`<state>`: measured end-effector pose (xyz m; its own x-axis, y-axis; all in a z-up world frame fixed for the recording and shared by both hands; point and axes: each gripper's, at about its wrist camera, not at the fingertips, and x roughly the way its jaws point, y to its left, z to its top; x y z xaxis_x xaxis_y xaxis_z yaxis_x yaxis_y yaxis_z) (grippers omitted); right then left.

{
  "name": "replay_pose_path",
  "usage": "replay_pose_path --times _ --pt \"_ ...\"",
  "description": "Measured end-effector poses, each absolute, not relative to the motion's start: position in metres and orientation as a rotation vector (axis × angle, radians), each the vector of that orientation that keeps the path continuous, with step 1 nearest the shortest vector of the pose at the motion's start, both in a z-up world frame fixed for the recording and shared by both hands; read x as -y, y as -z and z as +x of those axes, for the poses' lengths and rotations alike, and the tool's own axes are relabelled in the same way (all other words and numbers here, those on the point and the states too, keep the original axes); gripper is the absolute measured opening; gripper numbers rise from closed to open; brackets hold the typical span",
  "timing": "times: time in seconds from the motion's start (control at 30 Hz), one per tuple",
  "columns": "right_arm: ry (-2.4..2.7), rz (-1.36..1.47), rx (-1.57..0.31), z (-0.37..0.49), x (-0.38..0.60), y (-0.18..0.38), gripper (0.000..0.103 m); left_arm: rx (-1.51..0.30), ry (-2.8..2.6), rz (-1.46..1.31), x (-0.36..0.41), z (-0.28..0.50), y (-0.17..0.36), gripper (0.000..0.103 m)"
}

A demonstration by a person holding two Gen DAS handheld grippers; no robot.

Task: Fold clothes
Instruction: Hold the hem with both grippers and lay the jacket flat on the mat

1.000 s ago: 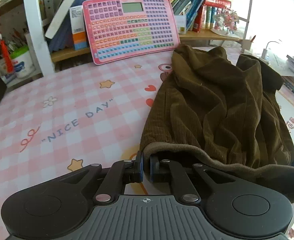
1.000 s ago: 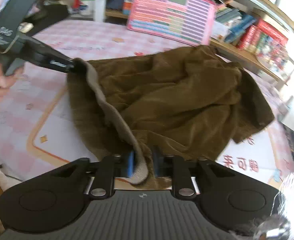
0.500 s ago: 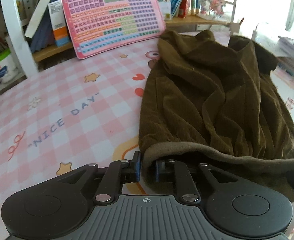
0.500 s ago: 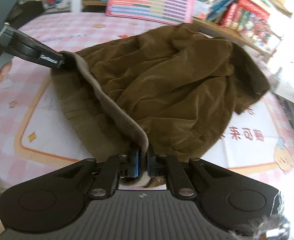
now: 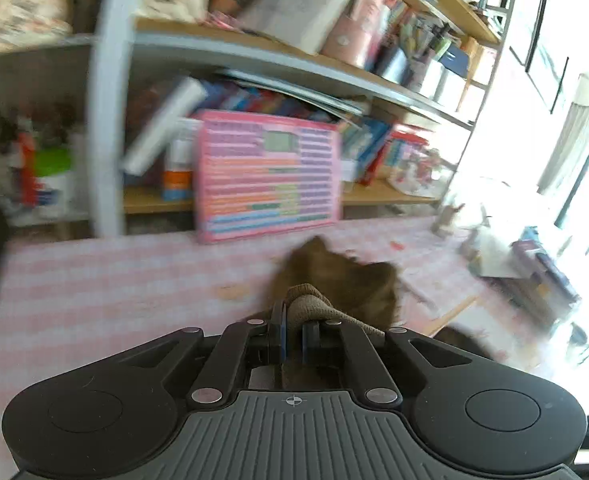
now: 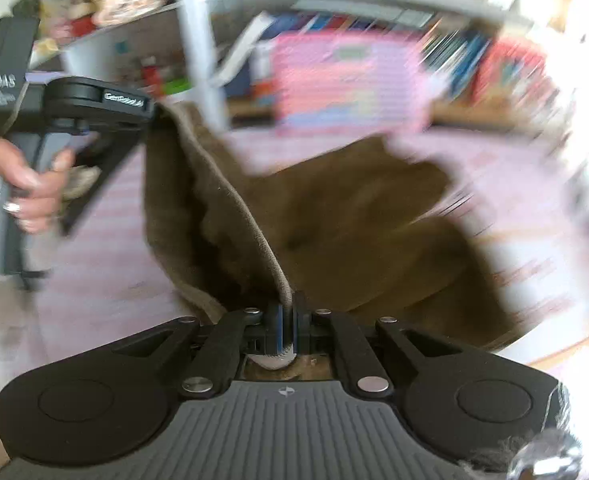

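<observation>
You are in a home study: crowded bookshelves (image 5: 334,92) fill the frame's top, a pink-checked tablecloth (image 5: 114,280) covers the desk below, a pink toy keyboard (image 5: 268,174) at centre.

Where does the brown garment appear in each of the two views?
Left wrist view: the brown garment is at lower centre, its band pinched in the left gripper.
Right wrist view: the brown garment fills the centre, its band pinched in the right gripper.
Shared landmark: the pink board against the shelf.
</observation>
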<state>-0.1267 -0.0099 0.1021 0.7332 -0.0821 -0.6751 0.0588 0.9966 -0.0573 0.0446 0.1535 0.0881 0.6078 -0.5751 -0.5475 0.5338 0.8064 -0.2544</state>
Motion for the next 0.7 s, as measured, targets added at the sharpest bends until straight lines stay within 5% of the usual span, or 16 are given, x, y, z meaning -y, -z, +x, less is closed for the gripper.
replay_pose_path --times 0.23,0.43,0.6,0.7 --pt "0.574 -0.365 -0.46 -0.093 0.1 -0.192 0.003 -0.443 0.785 -0.172 -0.136 0.069 -0.157 0.007" --pt "0.576 -0.499 -0.06 -0.143 0.044 -0.311 0.004 -0.244 0.91 -0.258 -0.116 0.091 -0.216 0.008" --pt "0.338 -0.435 -0.188 -0.145 0.002 -0.27 0.004 -0.095 0.998 -0.32 -0.102 0.108 -0.258 0.008" --pt "0.185 -0.296 -0.441 -0.114 -0.01 -0.192 0.004 -0.252 0.924 -0.257 -0.117 0.113 -0.2 0.008"
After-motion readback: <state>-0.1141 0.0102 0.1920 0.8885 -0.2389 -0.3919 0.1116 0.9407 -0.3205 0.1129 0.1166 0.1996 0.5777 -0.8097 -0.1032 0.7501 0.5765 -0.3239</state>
